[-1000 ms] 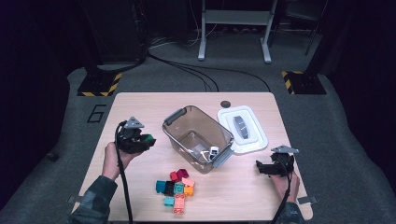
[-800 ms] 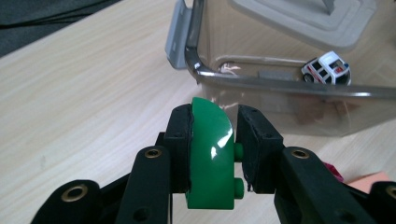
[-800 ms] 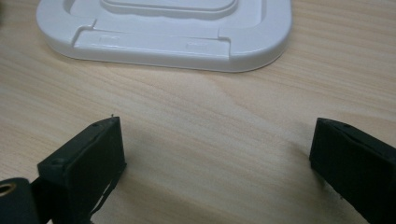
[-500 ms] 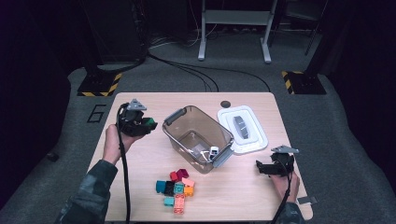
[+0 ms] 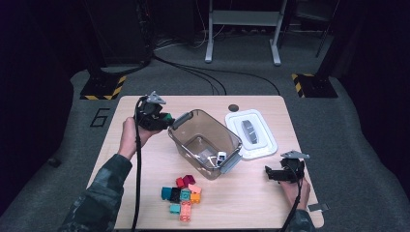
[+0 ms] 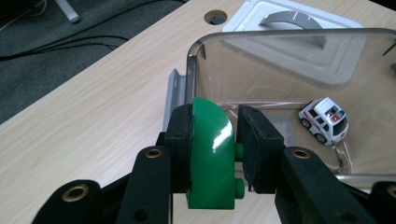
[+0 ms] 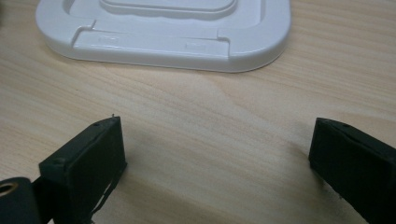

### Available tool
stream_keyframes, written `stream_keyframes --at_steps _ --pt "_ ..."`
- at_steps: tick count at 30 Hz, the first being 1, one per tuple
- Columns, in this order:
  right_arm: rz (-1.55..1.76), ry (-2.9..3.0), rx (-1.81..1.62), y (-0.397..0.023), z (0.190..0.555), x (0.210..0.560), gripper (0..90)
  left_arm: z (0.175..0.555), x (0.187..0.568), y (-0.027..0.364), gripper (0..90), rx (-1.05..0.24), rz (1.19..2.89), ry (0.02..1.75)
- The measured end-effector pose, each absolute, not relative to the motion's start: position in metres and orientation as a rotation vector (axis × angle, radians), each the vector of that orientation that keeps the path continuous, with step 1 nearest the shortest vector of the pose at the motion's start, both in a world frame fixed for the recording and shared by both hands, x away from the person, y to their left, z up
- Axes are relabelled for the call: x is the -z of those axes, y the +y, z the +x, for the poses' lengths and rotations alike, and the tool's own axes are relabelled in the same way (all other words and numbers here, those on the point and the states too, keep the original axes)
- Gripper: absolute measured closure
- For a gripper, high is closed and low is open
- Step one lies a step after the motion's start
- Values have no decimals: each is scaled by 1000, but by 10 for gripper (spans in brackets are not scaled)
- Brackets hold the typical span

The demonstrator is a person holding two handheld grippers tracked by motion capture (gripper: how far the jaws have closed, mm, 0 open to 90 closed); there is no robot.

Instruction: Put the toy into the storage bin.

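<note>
High view first: your left gripper (image 5: 167, 119) sits just off the far-left corner of the clear brown bin (image 5: 205, 143), with the green brick (image 5: 168, 117) pinched at its tip, and that corner is what the next move turns on. Left gripper view confirms the grip: both black pads are clamped flat on the green brick (image 6: 211, 154), its studs poking out toward the right pad, its rounded top standing up above the jaws. It's held, off the table, nothing under it but wood.

Now the relation that matters. From those jaws, the bin's open mouth (image 6: 289, 70) lies ahead and to the right, and the near wall's corner rises right behind the brick. I'd judge you're beside the rim, not yet over it. So you need to carry on across that corner until the brick hangs above the bin floor, where the little white toy car (image 6: 325, 120) already sits toward the right.

Your right gripper (image 5: 280, 173) rests well apart, near the table's right edge, jaws spread wide with nothing but bare table between them and the white lid (image 7: 163, 35) lying ahead. Left hand is clearly the nearer one for this drop.

The remaining coloured bricks (image 5: 183, 195) wait in a cluster in front of the bin.
</note>
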State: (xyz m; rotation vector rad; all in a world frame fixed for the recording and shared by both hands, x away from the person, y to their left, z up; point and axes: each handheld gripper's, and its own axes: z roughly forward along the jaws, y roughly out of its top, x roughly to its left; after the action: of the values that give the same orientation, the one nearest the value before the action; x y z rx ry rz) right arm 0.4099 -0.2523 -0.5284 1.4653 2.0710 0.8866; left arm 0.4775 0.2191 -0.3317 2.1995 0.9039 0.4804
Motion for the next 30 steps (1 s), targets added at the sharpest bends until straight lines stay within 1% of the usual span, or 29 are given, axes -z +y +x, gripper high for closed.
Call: stream_keyframes --at_steps 3,9,17,21,30 --pt "1466 2071 -888 -252 410 528 29 482 333 209 667 -481 2214 880" --pt "1470 2070 -888 -252 410 528 29 492 344 195 667 -433 2246 861" --pt "1465 2071 -887 -252 410 528 29 498 358 189 666 -406 2267 872" --pt "1466 2071 -888 -252 410 528 29 501 372 188 666 -377 2274 894" --pt "1466 2071 -888 -252 410 528 29 502 381 188 664 -376 2297 901"
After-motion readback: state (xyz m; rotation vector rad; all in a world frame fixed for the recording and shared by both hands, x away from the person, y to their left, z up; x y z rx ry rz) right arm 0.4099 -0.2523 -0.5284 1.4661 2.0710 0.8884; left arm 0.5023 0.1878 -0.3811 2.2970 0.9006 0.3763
